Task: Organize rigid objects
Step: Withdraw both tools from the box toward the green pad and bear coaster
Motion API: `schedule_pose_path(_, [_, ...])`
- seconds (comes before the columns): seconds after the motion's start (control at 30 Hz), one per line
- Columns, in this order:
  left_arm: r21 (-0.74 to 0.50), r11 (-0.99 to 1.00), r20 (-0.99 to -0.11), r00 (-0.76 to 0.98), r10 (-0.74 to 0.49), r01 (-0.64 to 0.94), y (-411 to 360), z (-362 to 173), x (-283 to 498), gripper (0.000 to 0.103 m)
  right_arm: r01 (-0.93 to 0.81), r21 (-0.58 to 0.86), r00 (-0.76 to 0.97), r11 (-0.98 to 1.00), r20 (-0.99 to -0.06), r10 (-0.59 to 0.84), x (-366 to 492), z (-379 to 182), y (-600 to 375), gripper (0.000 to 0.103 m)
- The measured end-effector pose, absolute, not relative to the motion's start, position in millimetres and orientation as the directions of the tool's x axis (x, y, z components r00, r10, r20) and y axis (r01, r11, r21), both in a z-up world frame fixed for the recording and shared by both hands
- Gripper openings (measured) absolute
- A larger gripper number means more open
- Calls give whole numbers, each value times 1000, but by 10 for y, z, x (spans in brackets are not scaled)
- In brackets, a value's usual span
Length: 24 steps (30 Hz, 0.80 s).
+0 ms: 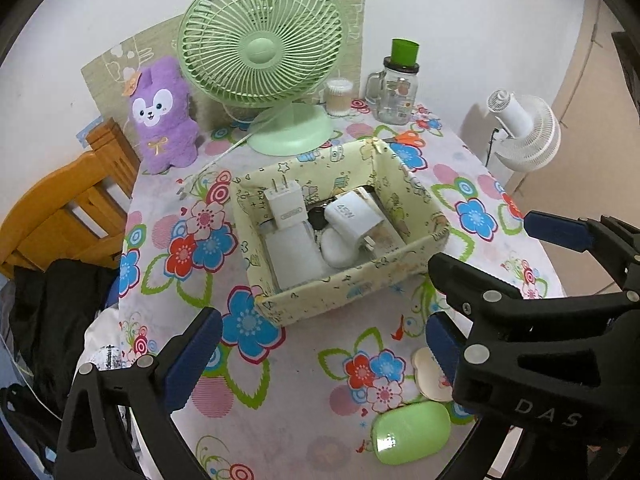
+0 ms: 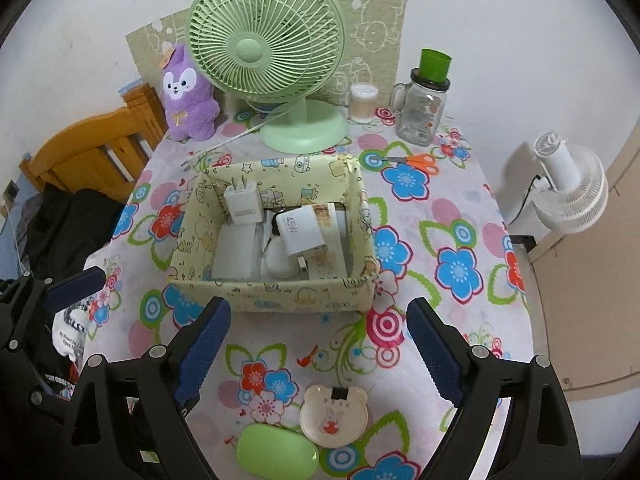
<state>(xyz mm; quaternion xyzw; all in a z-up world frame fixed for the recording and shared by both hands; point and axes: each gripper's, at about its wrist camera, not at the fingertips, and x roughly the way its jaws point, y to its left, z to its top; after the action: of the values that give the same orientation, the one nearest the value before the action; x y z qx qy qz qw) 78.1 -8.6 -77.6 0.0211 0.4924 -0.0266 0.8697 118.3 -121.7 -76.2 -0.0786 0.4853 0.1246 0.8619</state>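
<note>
Near the bottom of the right wrist view, the smooth green oval plastic case (image 2: 277,454) and the cream bear-shaped dish (image 2: 334,416) are lying just beside each other between the spread, empty fingers of the right gripper (image 2: 318,354), so a pinch at one is risking nudging the other toward the table edge. The left gripper (image 1: 320,344) is likewise hanging spread and empty. Further up, mid-frame, the pale yellow printed fabric box (image 2: 276,294) is already holding white chargers (image 2: 296,232), and its soft wall is likely buckling if bumped

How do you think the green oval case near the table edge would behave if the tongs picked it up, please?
The green case looks glossy with a bright glare spot, so it may slip between the pads. Its rounded oval shell could rock or slide if nudged. It appears to be stiff plastic, probably light.
</note>
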Motion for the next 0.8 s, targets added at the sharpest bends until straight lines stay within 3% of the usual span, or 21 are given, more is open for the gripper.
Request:
schedule_pose_path(0.23, [11, 998, -858, 514, -22, 61, -135, -769, 691, 103, -289, -9, 505, 957, -851, 145, 1078, -750, -1310, 99])
schedule_pose_path(0.8, [-55, 996, -871, 491, -15, -67, -387, -998, 452, 103, -361, 25, 477, 932, -854, 207, 996, -885, -1650, 99])
